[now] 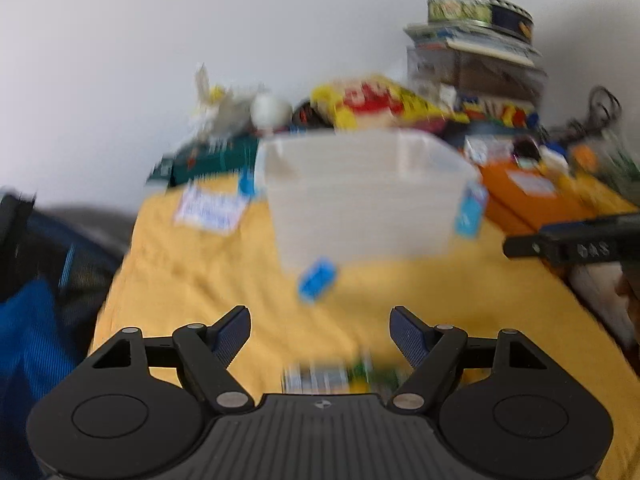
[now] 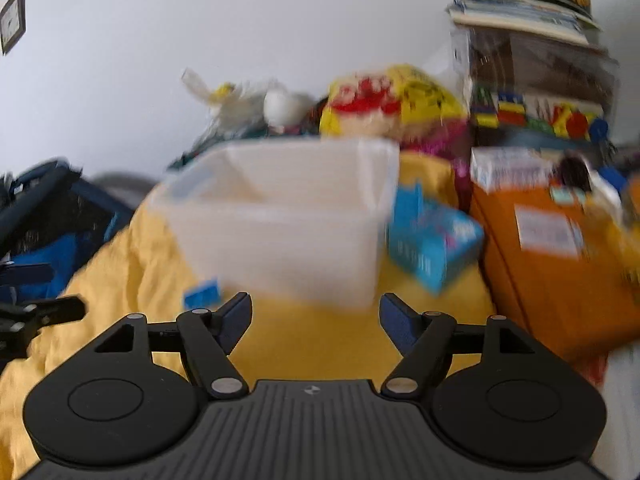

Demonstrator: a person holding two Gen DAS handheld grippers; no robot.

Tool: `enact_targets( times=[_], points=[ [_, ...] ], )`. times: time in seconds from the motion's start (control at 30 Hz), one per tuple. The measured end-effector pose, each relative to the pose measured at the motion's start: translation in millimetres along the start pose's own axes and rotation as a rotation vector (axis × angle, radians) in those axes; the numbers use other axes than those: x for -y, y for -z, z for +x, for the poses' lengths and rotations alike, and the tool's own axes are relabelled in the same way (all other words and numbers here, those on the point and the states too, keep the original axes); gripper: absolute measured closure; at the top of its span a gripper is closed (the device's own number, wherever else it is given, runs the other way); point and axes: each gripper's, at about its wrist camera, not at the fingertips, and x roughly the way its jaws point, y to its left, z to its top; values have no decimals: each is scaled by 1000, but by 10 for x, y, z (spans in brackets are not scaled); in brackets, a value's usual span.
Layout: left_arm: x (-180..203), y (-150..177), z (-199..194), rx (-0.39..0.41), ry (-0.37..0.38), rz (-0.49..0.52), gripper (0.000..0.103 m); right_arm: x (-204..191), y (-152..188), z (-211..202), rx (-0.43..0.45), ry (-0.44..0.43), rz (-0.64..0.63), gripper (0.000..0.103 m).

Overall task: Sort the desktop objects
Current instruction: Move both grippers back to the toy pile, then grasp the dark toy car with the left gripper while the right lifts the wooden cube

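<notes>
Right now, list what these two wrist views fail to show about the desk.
- Clear bin: motion blur and the near wall hide its inside in both views.
- Small blue item before the bin: too blurred to identify.
- Blue box right of the bin: print unreadable.
- Striped packet under the left gripper: cut off by the gripper body.
- Orange box: label smeared.

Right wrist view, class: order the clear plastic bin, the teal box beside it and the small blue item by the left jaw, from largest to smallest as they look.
1. Clear plastic bin
2. Teal box
3. Small blue item, smallest though nearest the camera

The blur does not upset the order.
</notes>
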Motion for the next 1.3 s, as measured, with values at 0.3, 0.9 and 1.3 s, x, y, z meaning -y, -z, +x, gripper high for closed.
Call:
enact_targets(
  times=[0.3, 0.9, 1.3],
  points=[
    [282, 1045, -512, -158, 110, 55, 23, -158, 594, -165, -123, -22, 7, 29],
    [626, 1437, -268, -183, 179, 173, 52, -318, 715, -115, -155, -1, -48, 34],
    [792, 1243, -344, -109, 240, 159, 47, -550, 905, -36, -192, -55, -109, 55]
  ],
)
